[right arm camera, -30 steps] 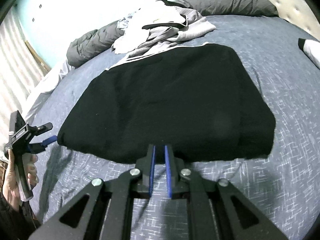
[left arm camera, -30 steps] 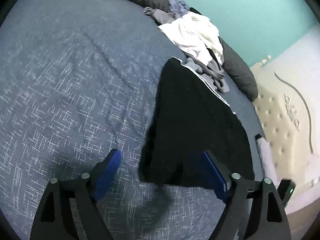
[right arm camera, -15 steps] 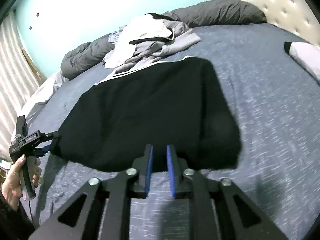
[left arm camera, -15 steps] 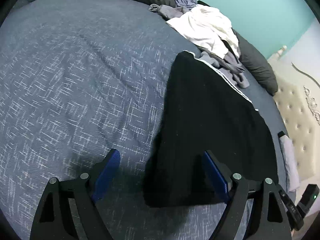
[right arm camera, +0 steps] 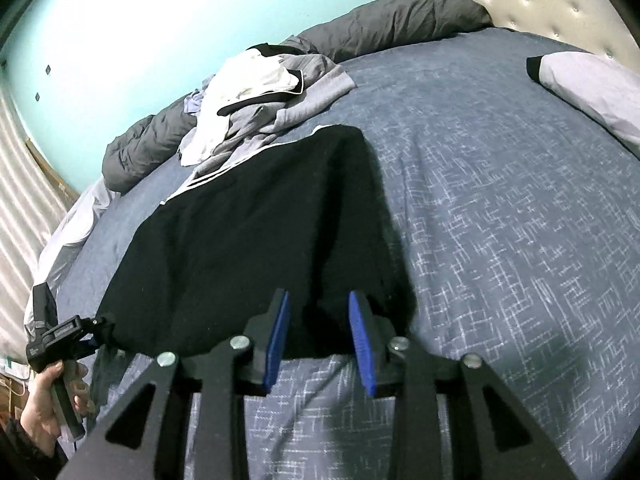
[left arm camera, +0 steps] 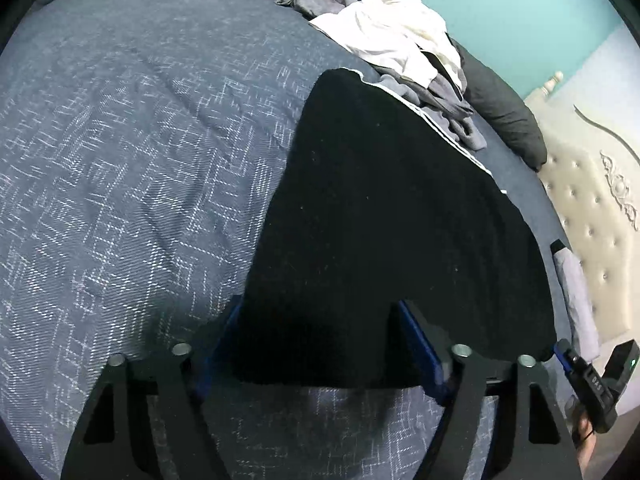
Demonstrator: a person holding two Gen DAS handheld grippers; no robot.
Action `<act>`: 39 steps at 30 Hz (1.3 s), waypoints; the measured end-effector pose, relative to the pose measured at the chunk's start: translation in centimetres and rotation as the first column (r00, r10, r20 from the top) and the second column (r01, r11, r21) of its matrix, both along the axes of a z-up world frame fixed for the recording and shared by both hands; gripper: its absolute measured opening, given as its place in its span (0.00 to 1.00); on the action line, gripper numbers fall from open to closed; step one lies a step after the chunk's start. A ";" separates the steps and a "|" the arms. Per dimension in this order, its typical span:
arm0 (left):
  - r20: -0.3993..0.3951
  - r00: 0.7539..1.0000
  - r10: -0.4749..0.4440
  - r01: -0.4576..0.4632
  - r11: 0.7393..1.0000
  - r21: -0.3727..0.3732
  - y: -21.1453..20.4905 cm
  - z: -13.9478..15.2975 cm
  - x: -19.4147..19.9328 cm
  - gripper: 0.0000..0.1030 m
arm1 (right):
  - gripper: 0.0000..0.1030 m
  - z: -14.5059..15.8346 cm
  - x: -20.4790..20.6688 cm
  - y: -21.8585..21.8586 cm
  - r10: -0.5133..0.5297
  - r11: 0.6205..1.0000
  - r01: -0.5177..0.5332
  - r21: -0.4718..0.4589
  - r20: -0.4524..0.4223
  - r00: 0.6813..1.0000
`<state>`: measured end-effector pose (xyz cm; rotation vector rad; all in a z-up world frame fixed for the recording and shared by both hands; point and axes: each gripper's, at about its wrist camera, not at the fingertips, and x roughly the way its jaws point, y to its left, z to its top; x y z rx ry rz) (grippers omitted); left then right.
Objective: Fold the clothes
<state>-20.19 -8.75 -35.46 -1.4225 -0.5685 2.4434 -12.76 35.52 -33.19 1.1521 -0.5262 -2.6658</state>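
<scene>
1. Black garment (left arm camera: 384,216) lies flat on the bed (left arm camera: 132,160), centre frame in both views, its near hem at both grippers.
2. Step in hand, as judged: take the two near corners. Bite hem evenly, lift together, carry toward the clothes pile (right arm camera: 256,92) at upper left.
3. Left gripper (left arm camera: 320,344): spread wide, straddling the hem, nothing pinched.
4. Right gripper (right arm camera: 320,328): partly spread over the right corner, fabric between the fingers, not clamped.

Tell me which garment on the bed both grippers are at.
The flat black garment with the white-striped far edge; both open grippers straddle its near edge. The white and grey clothes lie heaped beyond it.
</scene>
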 end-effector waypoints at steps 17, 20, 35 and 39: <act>-0.164 0.986 -0.036 0.046 0.998 0.053 2.7 5.6 -0.5 0.20 | 0.30 -0.8 0.5 4.5 -0.100 0.993 0.100 -0.067 0.010 0.995; -0.194 0.979 -0.060 0.071 0.996 0.049 4.4 7.5 -0.7 0.19 | 0.30 -1.0 0.6 5.1 -0.104 0.991 0.105 -0.082 0.019 0.994; -0.224 0.829 -0.512 0.506 0.858 -0.089 30.3 9.7 1.6 0.17 | 0.30 -1.0 1.3 8.1 -0.157 0.976 0.160 -0.147 0.032 0.987; -0.118 0.812 -0.572 0.558 0.819 -0.133 34.6 5.1 2.4 0.18 | 0.30 -1.2 1.3 8.5 -0.164 0.974 0.169 -0.152 0.043 0.985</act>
